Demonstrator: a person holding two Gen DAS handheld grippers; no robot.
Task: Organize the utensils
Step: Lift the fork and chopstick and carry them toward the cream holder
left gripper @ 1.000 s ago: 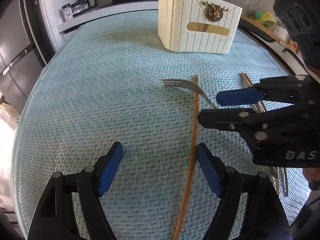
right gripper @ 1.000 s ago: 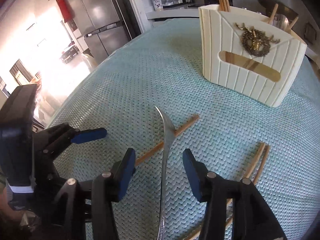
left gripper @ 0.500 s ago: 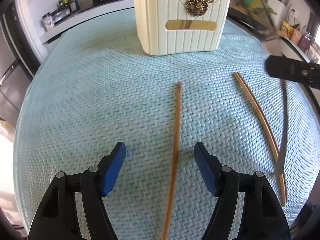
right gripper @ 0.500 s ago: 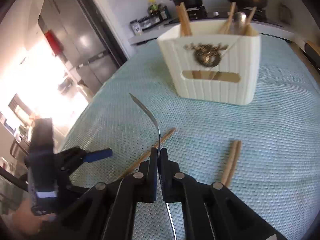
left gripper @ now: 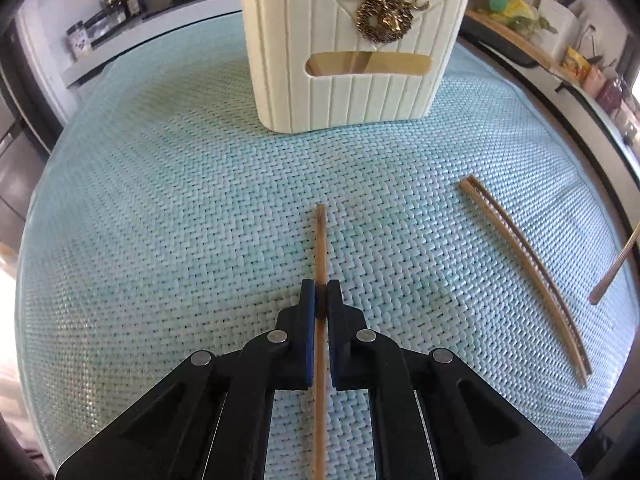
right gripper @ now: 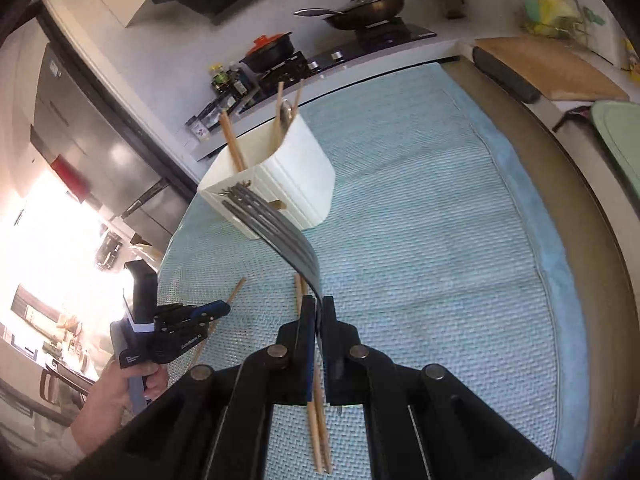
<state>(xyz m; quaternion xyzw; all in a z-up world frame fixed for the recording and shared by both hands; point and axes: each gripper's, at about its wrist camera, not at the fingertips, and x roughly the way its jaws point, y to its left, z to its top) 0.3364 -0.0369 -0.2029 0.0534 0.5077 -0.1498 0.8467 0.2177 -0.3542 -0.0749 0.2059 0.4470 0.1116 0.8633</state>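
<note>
Chopstick (left gripper: 320, 248) lies on the teal mat (left gripper: 160, 220), pinched between the closed pads of the left gripper (left gripper: 321, 298), short of the cream holder (left gripper: 352, 60); a chopstick pair (left gripper: 524, 268) rests to the right. From the right wrist, the right gripper (right gripper: 317, 314) clamps a fork (right gripper: 272, 224) raised above the mat, tines toward the holder (right gripper: 276, 184).

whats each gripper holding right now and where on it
The left gripper is shut on a single chopstick, partway along its shaft. The right gripper is shut on a fork, at its neck just behind the tines.
</note>
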